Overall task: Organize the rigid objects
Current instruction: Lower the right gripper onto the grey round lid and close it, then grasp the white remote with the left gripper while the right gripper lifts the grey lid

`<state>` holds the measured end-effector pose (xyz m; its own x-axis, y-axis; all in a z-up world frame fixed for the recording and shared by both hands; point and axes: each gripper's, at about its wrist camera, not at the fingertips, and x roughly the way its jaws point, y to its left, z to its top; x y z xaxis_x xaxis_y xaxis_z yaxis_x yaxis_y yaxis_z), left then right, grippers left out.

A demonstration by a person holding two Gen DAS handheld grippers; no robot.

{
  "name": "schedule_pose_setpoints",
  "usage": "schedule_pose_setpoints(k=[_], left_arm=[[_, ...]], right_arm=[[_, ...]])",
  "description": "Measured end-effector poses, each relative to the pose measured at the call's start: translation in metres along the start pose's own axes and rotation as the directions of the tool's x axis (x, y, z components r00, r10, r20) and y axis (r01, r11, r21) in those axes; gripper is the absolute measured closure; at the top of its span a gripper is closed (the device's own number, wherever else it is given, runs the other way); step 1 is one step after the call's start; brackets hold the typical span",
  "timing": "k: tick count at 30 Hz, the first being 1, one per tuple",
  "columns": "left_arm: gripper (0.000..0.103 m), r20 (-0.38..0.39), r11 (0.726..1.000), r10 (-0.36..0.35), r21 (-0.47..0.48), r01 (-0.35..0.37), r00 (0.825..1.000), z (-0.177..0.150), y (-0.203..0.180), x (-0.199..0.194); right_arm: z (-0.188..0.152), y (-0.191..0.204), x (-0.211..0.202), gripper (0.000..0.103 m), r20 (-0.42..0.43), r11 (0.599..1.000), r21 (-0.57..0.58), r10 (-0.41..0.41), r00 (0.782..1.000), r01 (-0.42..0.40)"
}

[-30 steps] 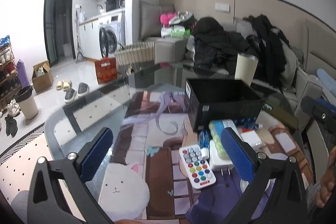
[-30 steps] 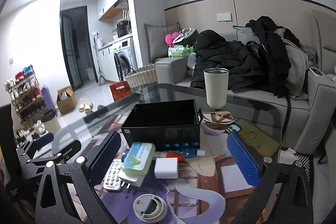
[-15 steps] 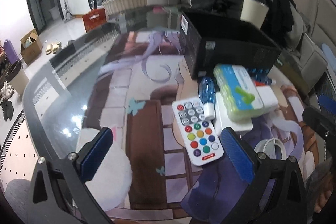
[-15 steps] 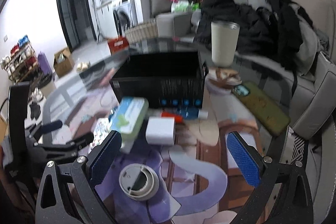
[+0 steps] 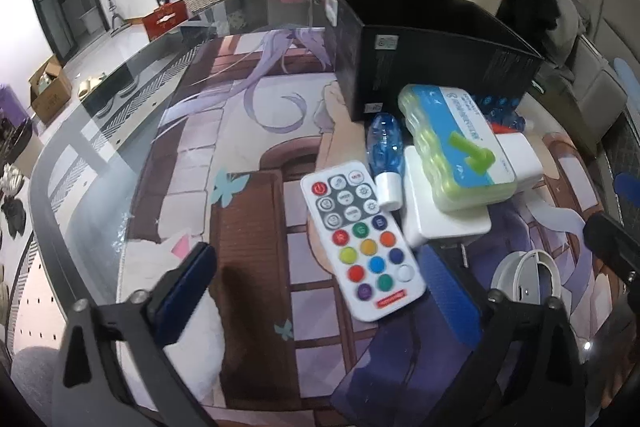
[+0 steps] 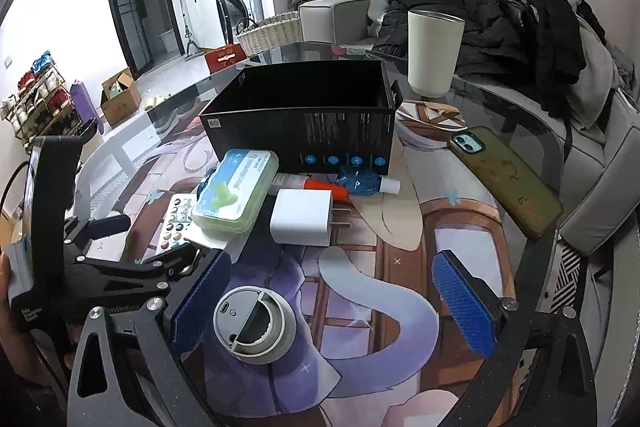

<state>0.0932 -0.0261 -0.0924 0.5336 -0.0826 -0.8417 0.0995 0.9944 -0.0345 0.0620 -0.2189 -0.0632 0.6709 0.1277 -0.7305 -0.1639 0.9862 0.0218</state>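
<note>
A white remote (image 5: 362, 238) with coloured buttons lies on the printed mat, just ahead of my open left gripper (image 5: 320, 299), inside its right finger. Beside it lie a blue bottle (image 5: 385, 151), a flat white adapter (image 5: 440, 207) and a green-and-blue case (image 5: 456, 143) stacked on it. The open black box (image 6: 304, 115) stands behind them. My right gripper (image 6: 332, 301) is open above the mat, with a grey round device (image 6: 254, 325) by its left finger and a white plug charger (image 6: 302, 217) ahead. The left gripper also shows in the right wrist view (image 6: 132, 263).
A cream tumbler (image 6: 434, 53) stands behind the box. A phone in a green case (image 6: 506, 179) lies at the right. A red-and-white tube (image 6: 316, 185) and a blue tube (image 6: 360, 181) lie before the box. The glass table's edge (image 5: 60, 227) curves at the left.
Both grippers have dropped lower and tilted down toward the table. The left one closed in on the remote; the right one neared the grey round device. Both stayed open.
</note>
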Motion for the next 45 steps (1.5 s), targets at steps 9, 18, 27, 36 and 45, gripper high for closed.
schedule_pose_setpoints(k=[9, 18, 27, 36, 45], left_arm=[[0.065, 0.011, 0.995, -0.089, 0.037, 0.089, 0.996, -0.007, 0.006, -0.016], [0.065, -0.007, 0.993, -0.115, 0.002, 0.115, 0.993, -0.016, 0.025, -0.02], [0.064, -0.01, 0.993, -0.119, -0.001, 0.119, 0.993, -0.015, 0.026, -0.019], [0.042, -0.013, 0.996, -0.089, -0.01, 0.089, 0.996, -0.014, 0.023, -0.016], [0.065, 0.0, 0.999, -0.01, 0.034, 0.01, 1.0, -0.009, 0.015, -0.011]], right_arm=[[-0.008, 0.011, 0.018, 0.021, -0.103, 0.997, -0.026, 0.064, 0.993, -0.067], [-0.018, 0.025, 0.03, 0.034, -0.162, 0.992, -0.042, 0.107, 0.981, -0.115], [-0.018, 0.029, 0.018, 0.034, -0.135, 0.986, -0.035, 0.157, 0.978, -0.163], [-0.03, 0.054, 0.031, 0.031, -0.188, 0.976, -0.146, 0.132, 0.973, -0.16], [-0.032, 0.043, 0.031, 0.049, -0.183, 0.977, -0.129, 0.145, 0.972, -0.17]])
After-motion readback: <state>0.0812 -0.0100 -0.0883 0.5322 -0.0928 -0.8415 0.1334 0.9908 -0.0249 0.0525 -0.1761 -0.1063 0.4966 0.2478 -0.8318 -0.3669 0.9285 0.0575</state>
